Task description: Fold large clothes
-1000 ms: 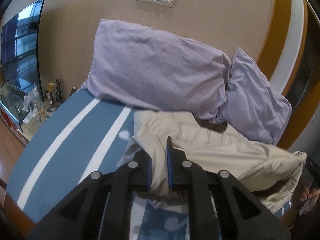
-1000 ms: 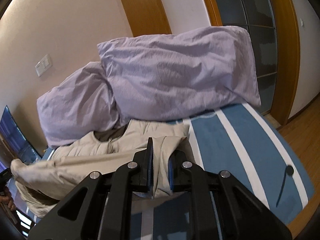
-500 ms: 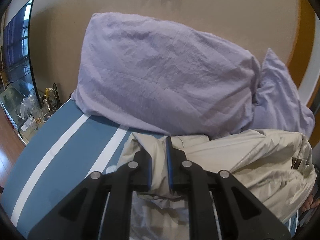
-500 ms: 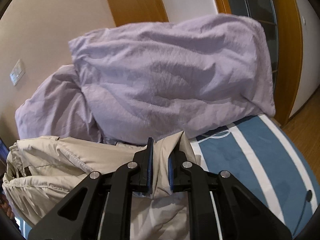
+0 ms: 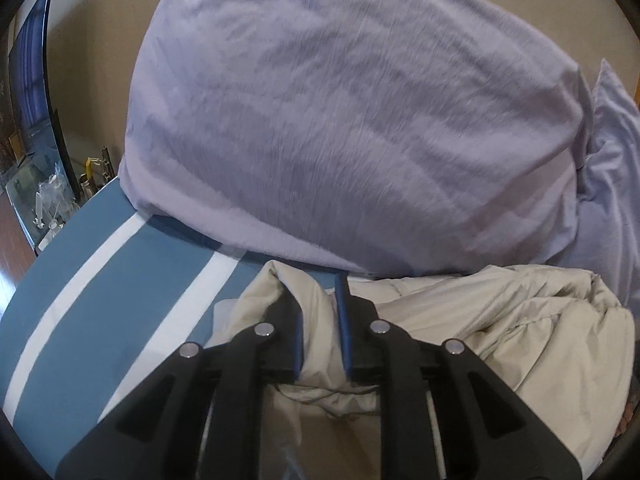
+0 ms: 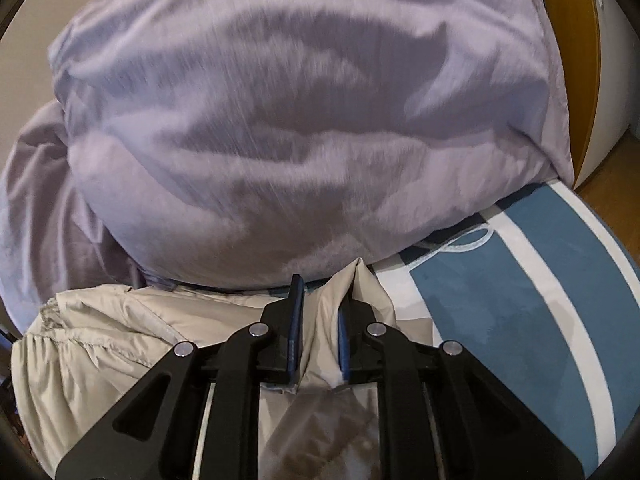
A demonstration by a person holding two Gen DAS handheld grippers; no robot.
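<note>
A beige padded jacket (image 5: pixel 500 320) lies bunched on the blue-and-white striped bed cover (image 5: pixel 120 300), right in front of a big lilac pillow (image 5: pixel 340 120). My left gripper (image 5: pixel 316 292) has a peaked corner of the jacket between its blue pads, and its jaws are opening. In the right wrist view the jacket (image 6: pixel 100 340) spreads to the left. My right gripper (image 6: pixel 322 292) pinches another raised corner, its jaws also opening. Fabric fills both gaps.
A second lilac pillow (image 5: pixel 612 140) leans beside the first; the right wrist view shows both (image 6: pixel 300 120). A screen (image 5: pixel 28 80) and a cluttered side table (image 5: pixel 48 200) stand left of the bed. A white cord (image 6: pixel 468 240) lies on the cover (image 6: pixel 520 300) near a wooden frame (image 6: pixel 588 60).
Both grippers carried their jacket corners forward and down toward the pillows, which now fill the views. The jacket folded over onto itself. Both jaw gaps look slightly wider.
</note>
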